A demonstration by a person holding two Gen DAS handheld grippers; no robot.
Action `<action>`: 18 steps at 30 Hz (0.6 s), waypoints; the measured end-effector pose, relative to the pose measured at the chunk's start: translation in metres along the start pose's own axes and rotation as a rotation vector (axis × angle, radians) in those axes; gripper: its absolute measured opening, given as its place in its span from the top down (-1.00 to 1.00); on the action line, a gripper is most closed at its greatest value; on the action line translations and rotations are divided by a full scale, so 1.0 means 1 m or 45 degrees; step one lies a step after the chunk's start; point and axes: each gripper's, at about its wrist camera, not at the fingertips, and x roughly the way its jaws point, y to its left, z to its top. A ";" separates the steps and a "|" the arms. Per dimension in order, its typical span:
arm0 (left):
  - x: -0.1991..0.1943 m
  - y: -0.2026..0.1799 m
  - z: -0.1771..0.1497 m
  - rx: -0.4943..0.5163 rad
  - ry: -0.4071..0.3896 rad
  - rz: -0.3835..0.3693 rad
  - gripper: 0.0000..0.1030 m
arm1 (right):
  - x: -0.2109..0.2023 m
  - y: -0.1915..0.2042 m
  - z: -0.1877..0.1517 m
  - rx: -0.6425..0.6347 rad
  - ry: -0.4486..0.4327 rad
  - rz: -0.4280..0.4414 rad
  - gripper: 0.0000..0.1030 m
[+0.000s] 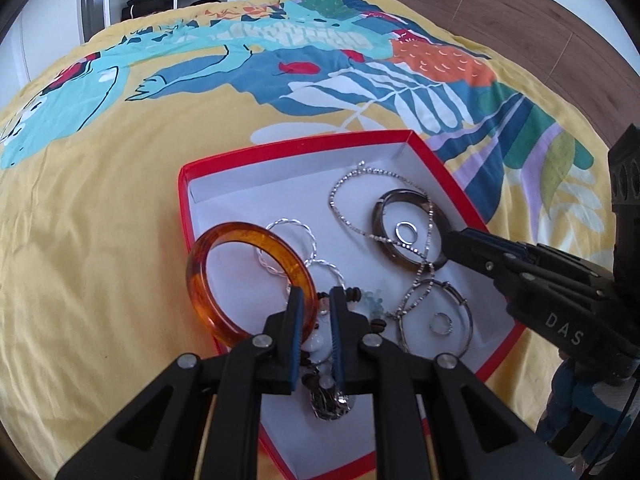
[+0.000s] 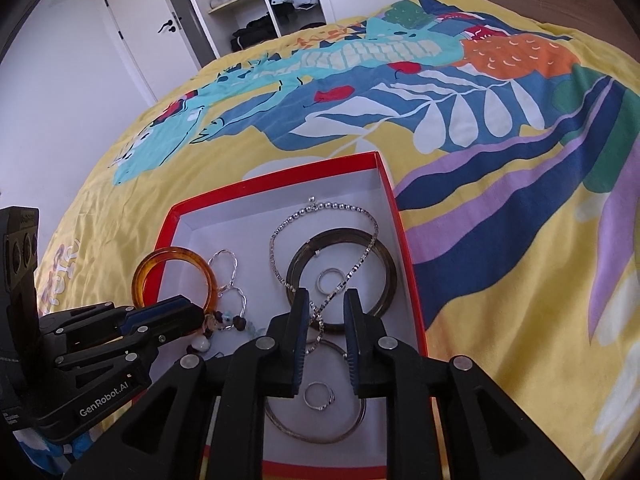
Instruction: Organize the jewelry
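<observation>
- I see the shallow red cardboard box with a white inside [image 1: 430, 152] lying on the bed; all the jewelry sits in it or on its rim.
- The translucent amber plastic bangle [image 1: 202, 264], thick and glossy, leans tilted across the box's left rim at about 9 o'clock of the box.
- My left gripper [image 1: 316, 300] has its jaws a narrow gap apart just beside the bangle; a fingertip [image 1: 297, 300] overlaps its edge, but I cannot tell whether it pinches anything.
- Under that gripper lies a string of dark and pale beads [image 1: 360, 300], knobbly and mixed.
- Two twisted thin silver hoops [image 1: 288, 248] lie linked near the box's middle.
- At 2 o'clock, a wide dark metal bangle [image 2: 342, 276] rings a small plain silver ring [image 2: 330, 280].
- A fine sparkling silver chain [image 2: 320, 210] loops over the dark bangle and runs down between my right gripper's [image 2: 326, 300] jaws, which stand slightly spread, pads clear of it.
- At 5 o'clock, a thin silver wire bangle [image 2: 340, 434] encircles another small ring [image 2: 318, 396].
- The yellow bedspread with a bold blue, teal and orange print [image 2: 480, 92], softly creased, stretches all around.
</observation>
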 end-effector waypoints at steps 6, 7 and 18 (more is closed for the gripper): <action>-0.016 -0.006 -0.007 0.016 -0.029 0.006 0.62 | -0.012 0.005 -0.006 -0.004 -0.012 -0.019 0.31; -0.019 -0.007 -0.008 0.020 -0.032 0.008 0.62 | -0.015 0.006 -0.007 -0.002 -0.016 -0.021 0.25; -0.067 -0.005 -0.022 -0.011 -0.106 0.076 0.32 | -0.048 0.022 -0.019 0.004 -0.055 -0.042 0.05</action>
